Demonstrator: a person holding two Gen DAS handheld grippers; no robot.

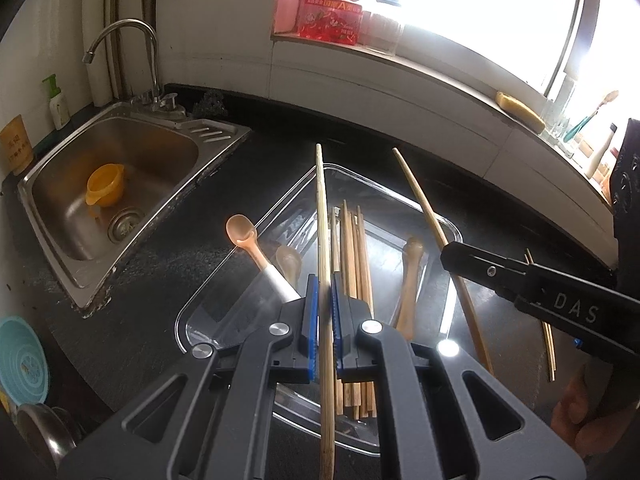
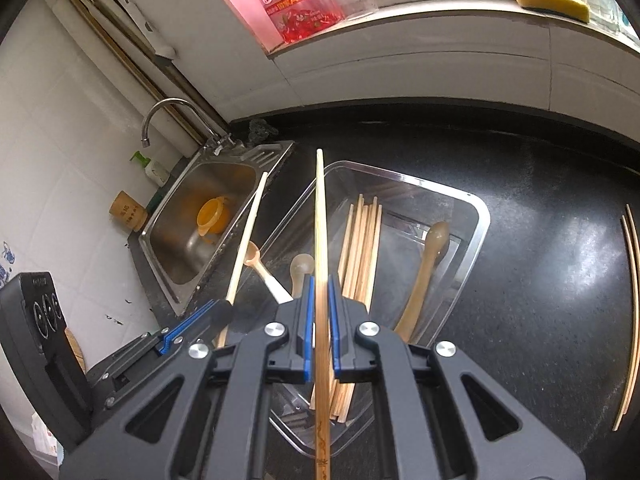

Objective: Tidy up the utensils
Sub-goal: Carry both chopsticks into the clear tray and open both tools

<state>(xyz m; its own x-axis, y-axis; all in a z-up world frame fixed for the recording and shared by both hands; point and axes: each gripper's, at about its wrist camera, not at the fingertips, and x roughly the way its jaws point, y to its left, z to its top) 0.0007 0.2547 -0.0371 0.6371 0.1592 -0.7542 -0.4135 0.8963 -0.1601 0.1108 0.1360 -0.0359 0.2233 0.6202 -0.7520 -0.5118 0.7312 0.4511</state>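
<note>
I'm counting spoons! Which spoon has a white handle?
The pinkish spoon leaning over the clear tray's sink-side rim; the other spoons inside are plain tan throughout.

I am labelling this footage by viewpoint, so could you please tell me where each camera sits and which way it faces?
Left wrist: on the left gripper, angled down at the clear plastic tray on the black counter, steel sink to the left; its fingers clamp one long bamboo chopstick; the right gripper and a hand show at right.
Right wrist: on the right gripper, angled down at the tray; its fingers clamp another chopstick; the left gripper shows at left.
Shared: tray, sink, bundled chopsticks, spoons.
</note>
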